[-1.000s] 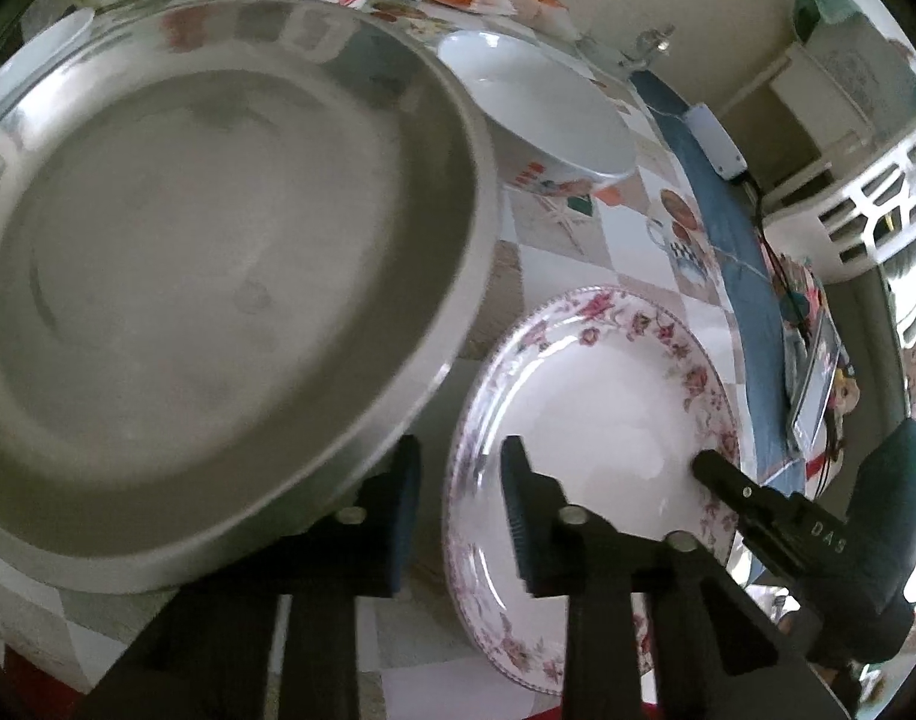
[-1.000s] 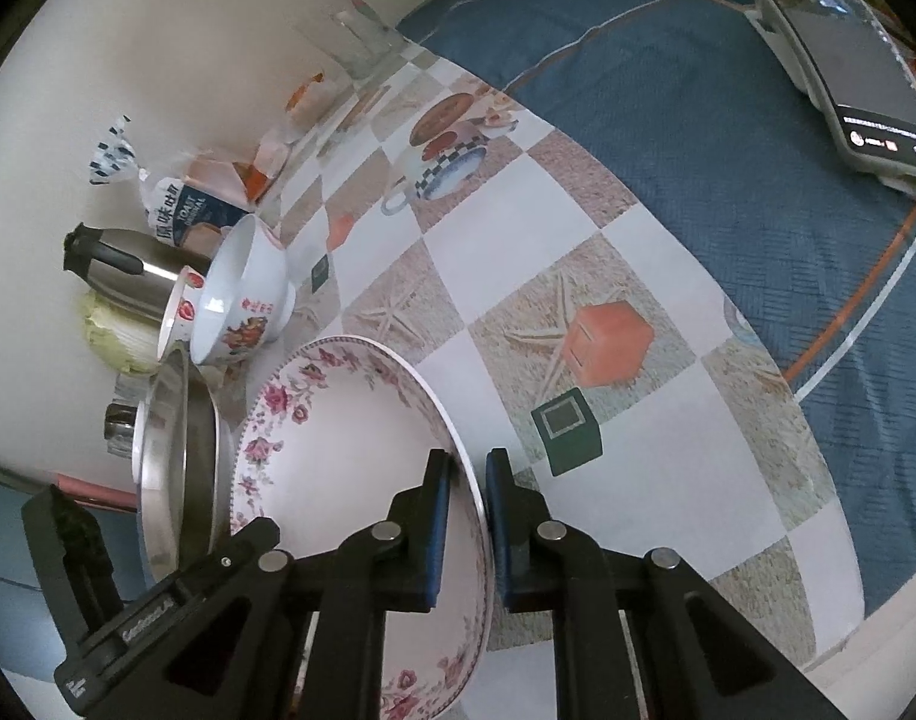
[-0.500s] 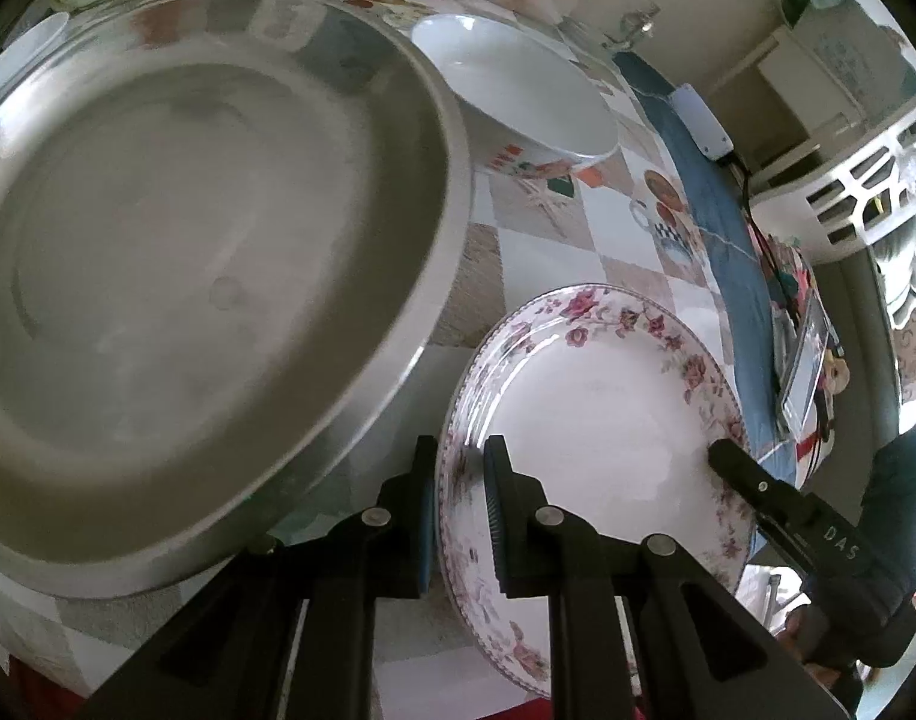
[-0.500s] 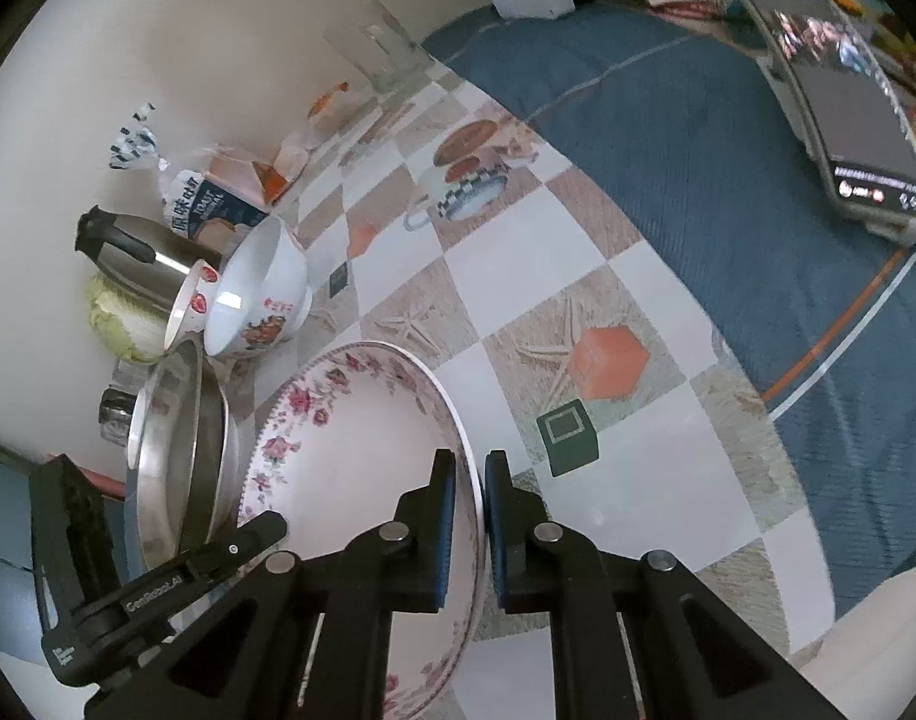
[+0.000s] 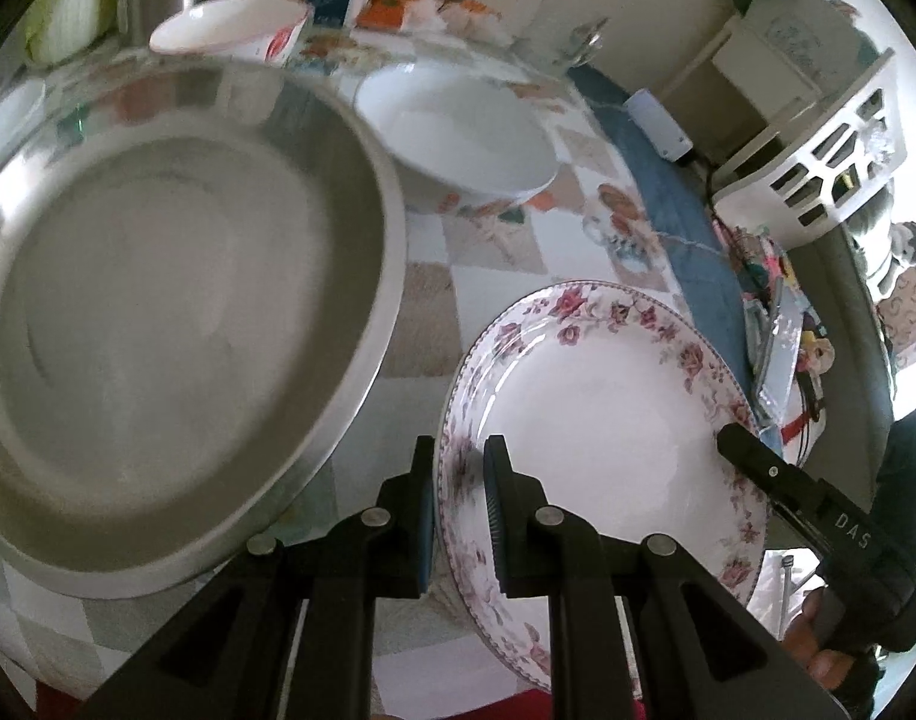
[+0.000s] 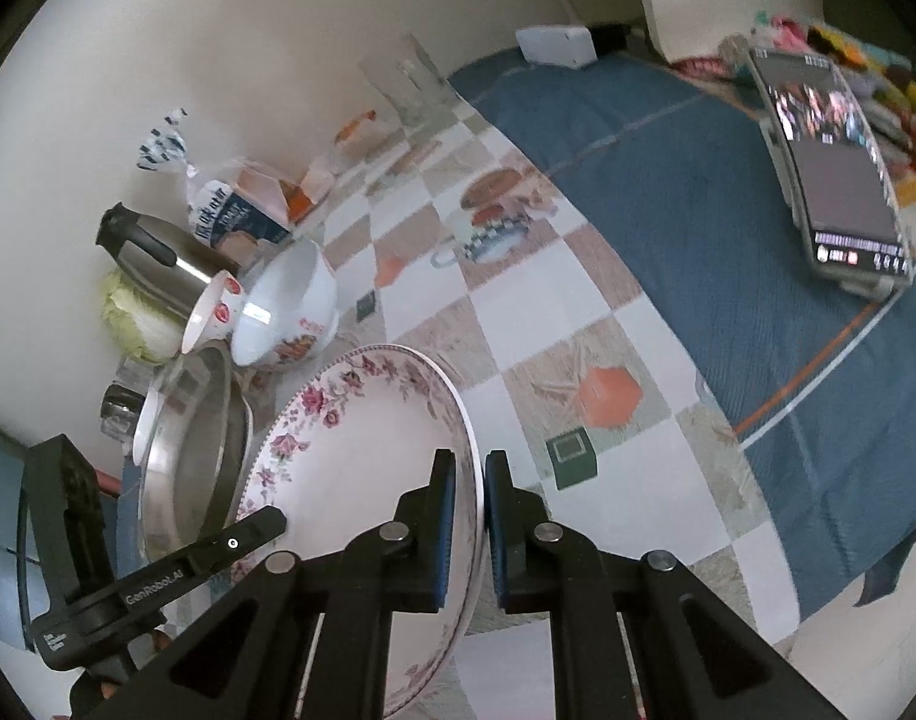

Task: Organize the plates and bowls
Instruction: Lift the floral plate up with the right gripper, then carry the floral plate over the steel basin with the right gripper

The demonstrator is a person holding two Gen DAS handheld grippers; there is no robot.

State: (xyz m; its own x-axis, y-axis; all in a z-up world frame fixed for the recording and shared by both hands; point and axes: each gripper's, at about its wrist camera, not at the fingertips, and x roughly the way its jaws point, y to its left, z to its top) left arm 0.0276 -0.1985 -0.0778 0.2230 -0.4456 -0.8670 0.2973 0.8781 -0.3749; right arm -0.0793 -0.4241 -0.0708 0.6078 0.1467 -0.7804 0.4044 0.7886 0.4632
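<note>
Both the left gripper (image 5: 461, 501) and right gripper (image 6: 470, 519) jaws clamp opposite rims of the floral plate (image 5: 602, 414), tilted just beside the steel pan (image 5: 158, 312); lift level, grips even.

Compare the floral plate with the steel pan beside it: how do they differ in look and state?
The floral plate is white with a rose-patterned rim; the steel pan is plain grey metal. Both grippers pinch the plate's rim, while nothing holds the pan. The pan has higher walls than the plate. Both are round and empty.
</note>
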